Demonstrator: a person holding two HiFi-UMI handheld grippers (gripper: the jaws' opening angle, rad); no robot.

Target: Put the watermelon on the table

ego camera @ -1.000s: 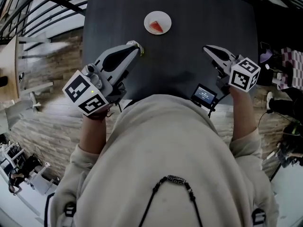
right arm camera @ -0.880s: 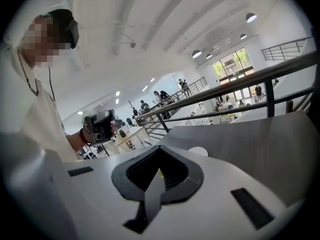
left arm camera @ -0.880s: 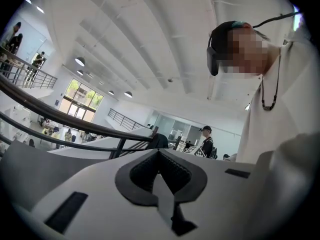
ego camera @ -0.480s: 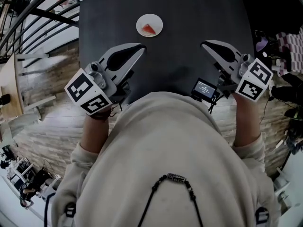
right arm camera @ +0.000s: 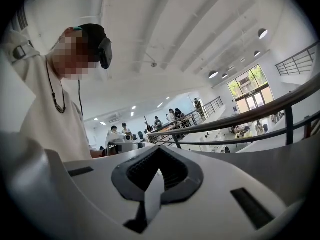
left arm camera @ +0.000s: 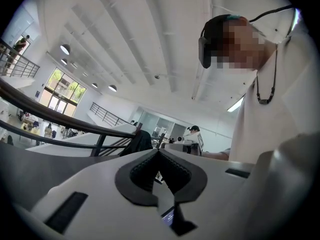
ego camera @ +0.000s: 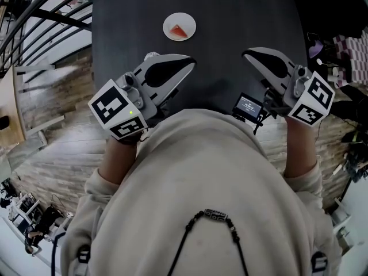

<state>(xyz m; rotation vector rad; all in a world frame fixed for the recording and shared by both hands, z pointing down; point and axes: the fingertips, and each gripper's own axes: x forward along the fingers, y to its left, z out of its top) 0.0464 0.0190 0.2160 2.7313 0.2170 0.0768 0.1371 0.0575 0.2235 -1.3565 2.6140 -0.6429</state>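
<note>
Both tools are pinched together on nothing, left tool (ego camera: pixel 188 62) and right tool (ego camera: pixel 246 53) over the counter's (ego camera: pixel 241 16) near edge. Watermelon (ego camera: pixel 180 32) sits on its plate (ego camera: pixel 169 22) toward the far edge (left tool's nearer).

The table (ego camera: pixel 241 27) is dark and matt. The floor (ego camera: pixel 57 137) is pale, grained wood plank. The person's top (ego camera: pixel 201 194) is soft cream cloth. The left gripper (ego camera: pixel 191 62) and right gripper (ego camera: pixel 245 53) have smooth white plastic shells and ribbed black pads (left arm camera: pixel 141 170).
</note>
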